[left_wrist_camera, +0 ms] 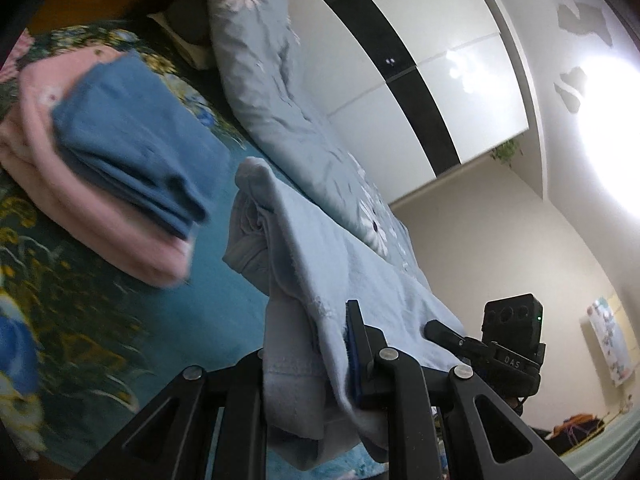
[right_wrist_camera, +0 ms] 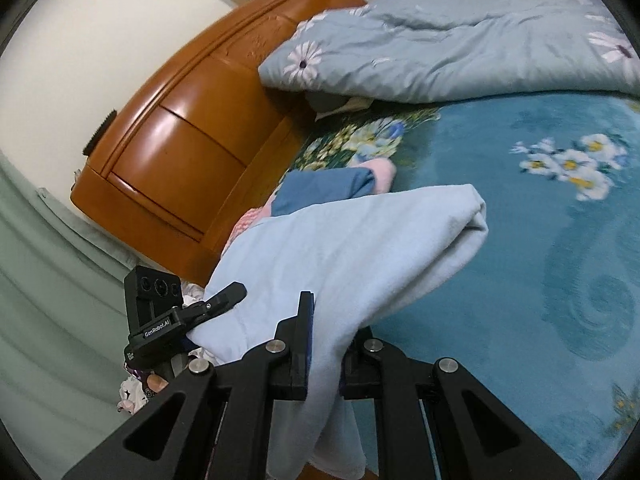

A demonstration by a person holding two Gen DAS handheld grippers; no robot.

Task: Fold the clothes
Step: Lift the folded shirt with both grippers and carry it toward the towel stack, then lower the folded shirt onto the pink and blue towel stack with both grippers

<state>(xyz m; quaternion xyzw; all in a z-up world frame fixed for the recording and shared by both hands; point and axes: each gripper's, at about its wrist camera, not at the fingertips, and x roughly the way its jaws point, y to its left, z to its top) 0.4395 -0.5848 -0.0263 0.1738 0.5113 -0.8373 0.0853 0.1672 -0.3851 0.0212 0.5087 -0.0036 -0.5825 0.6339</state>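
Note:
A light blue garment (left_wrist_camera: 320,264) is held up above the bed, folded over, between both grippers. My left gripper (left_wrist_camera: 308,360) is shut on one edge of it; its left finger is hidden behind the cloth. My right gripper (right_wrist_camera: 326,344) is shut on the other edge of the light blue garment (right_wrist_camera: 344,248); cloth hangs down between its jaws. The right gripper (left_wrist_camera: 508,352) shows in the left wrist view, the left gripper (right_wrist_camera: 160,320) in the right wrist view. A folded stack, dark blue garment (left_wrist_camera: 132,144) on a pink one (left_wrist_camera: 96,216), lies on the bed beyond.
The bed has a teal floral blanket (right_wrist_camera: 540,240). A pale blue flowered duvet (right_wrist_camera: 460,40) is bunched along its far side. An orange wooden headboard (right_wrist_camera: 180,140) stands at the bed's end. A white and black wardrobe (left_wrist_camera: 400,60) lies beyond the duvet.

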